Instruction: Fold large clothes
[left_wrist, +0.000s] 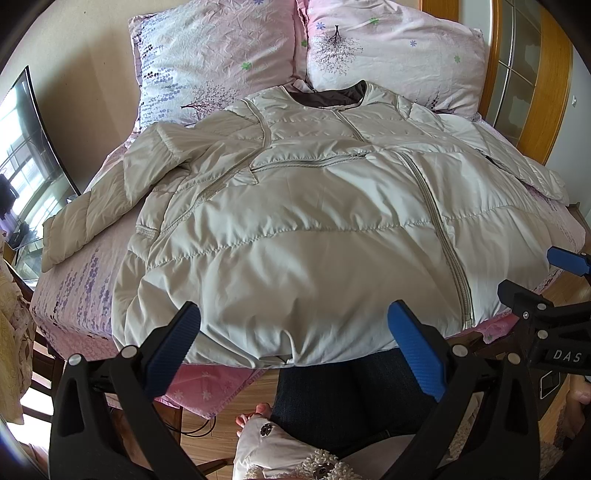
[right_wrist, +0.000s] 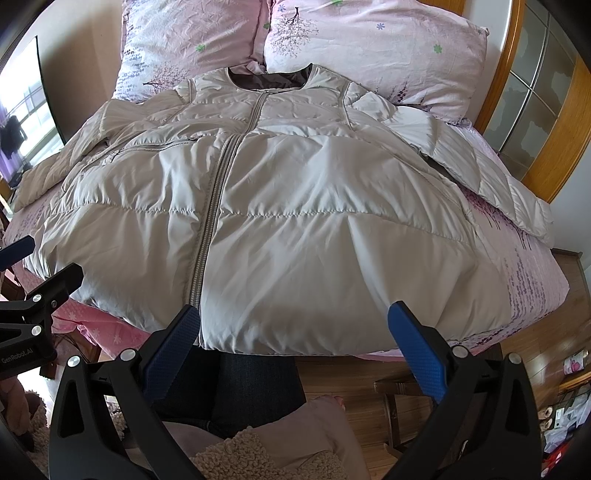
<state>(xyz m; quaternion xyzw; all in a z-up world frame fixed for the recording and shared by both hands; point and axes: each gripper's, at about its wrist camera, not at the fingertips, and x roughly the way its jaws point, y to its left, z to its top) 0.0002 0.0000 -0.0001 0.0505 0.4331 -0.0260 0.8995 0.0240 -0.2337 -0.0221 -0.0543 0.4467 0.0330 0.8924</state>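
A large pale beige quilted jacket (left_wrist: 295, 229) (right_wrist: 280, 206) lies flat and zipped up on the bed, collar toward the pillows, both sleeves spread out to the sides. Its hem hangs over the near edge of the bed. My left gripper (left_wrist: 293, 325) hovers open just in front of the hem, left of the zipper (left_wrist: 439, 229), with nothing between its blue pads. My right gripper (right_wrist: 293, 325) is open too, in front of the hem just right of the zipper (right_wrist: 210, 218). The right gripper also shows at the right edge of the left wrist view (left_wrist: 539, 291).
The bed (left_wrist: 74, 295) carries a pink floral sheet and two pillows (left_wrist: 395, 51) (right_wrist: 373, 48) against a wooden headboard (right_wrist: 546, 122). A person's legs and feet (left_wrist: 255, 413) stand on the wooden floor below me. A TV screen (left_wrist: 29, 155) is at the left.
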